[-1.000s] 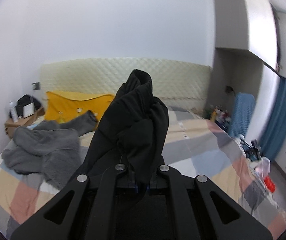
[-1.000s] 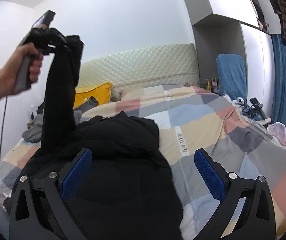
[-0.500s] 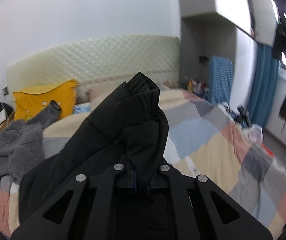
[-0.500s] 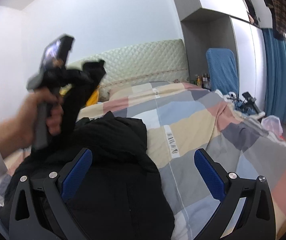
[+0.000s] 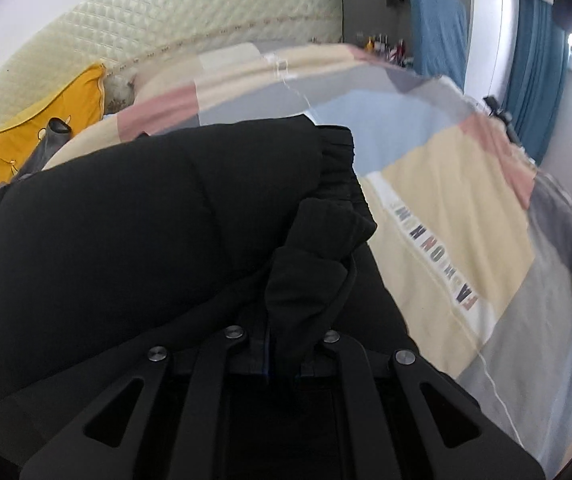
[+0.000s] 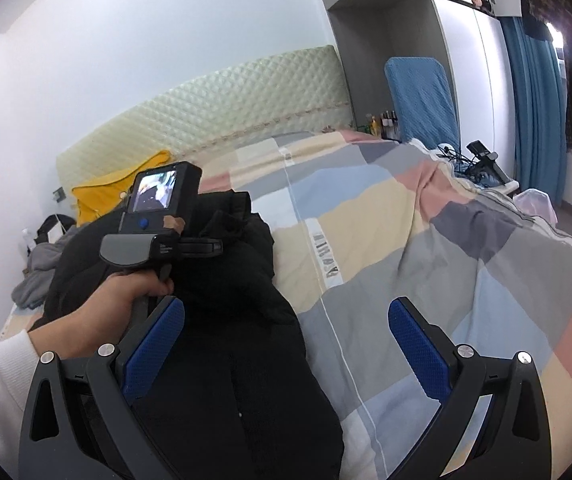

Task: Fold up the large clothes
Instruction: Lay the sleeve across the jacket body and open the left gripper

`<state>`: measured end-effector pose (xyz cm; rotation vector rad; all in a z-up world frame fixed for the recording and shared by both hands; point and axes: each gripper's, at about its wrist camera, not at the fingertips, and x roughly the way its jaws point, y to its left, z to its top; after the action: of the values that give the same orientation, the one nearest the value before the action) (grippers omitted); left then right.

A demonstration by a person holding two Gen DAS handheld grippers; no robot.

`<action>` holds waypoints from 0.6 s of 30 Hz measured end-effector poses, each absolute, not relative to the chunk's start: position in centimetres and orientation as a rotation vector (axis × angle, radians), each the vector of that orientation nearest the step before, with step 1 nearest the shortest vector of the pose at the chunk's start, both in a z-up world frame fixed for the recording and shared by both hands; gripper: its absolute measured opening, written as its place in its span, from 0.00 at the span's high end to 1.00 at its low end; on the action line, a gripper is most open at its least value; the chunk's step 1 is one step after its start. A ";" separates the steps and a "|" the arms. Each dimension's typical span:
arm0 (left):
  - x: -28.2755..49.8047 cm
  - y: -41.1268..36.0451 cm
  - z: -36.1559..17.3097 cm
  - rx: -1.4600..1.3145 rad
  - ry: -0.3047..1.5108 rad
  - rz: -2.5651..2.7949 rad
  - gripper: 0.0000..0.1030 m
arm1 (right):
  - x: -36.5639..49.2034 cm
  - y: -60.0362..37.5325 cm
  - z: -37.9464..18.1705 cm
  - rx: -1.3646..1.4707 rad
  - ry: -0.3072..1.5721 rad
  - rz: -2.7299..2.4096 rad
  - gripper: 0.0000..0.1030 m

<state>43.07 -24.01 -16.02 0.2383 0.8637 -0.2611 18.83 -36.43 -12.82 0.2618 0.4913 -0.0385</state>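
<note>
The black padded jacket (image 5: 133, 240) lies bulked up on the bed's patchwork quilt of pink, cream, blue and grey squares (image 6: 426, 248), toward the yellow pillow (image 5: 45, 128) side. We judge it soft and puffy, light for its size but springy, so folds will likely bounce open unless pressed flat. Its smooth shell looks slippery and may slide on itself. Our left gripper (image 5: 283, 344) has its fingers pressed together on a bunched end of the jacket, seemingly a sleeve or cuff, held low over the body of the garment. Our right gripper (image 6: 286, 344) hangs above the jacket's near edge with fingers (image 6: 153, 344) spread wide and nothing between them. For the next hold we would pick a seam, cuff or hem edge, where the fabric is thinner and firmer than the quilted panels.
</note>
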 end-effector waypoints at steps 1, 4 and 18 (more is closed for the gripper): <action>43.0 -24.3 -16.1 0.259 0.863 -0.256 0.94 | 19.0 -36.4 -13.0 0.258 0.495 -0.044 0.00; 42.0 -24.8 -15.9 0.315 0.834 -0.253 0.90 | 19.3 -36.5 -13.3 0.263 0.506 -0.054 0.00; 36.7 -22.5 -9.6 0.329 0.699 -0.313 0.08 | 18.5 -34.2 -12.7 0.186 0.478 0.005 0.00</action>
<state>36.71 -22.53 -9.64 0.3286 0.6989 -0.3127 18.47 -34.16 -12.69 0.1857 0.4781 0.0054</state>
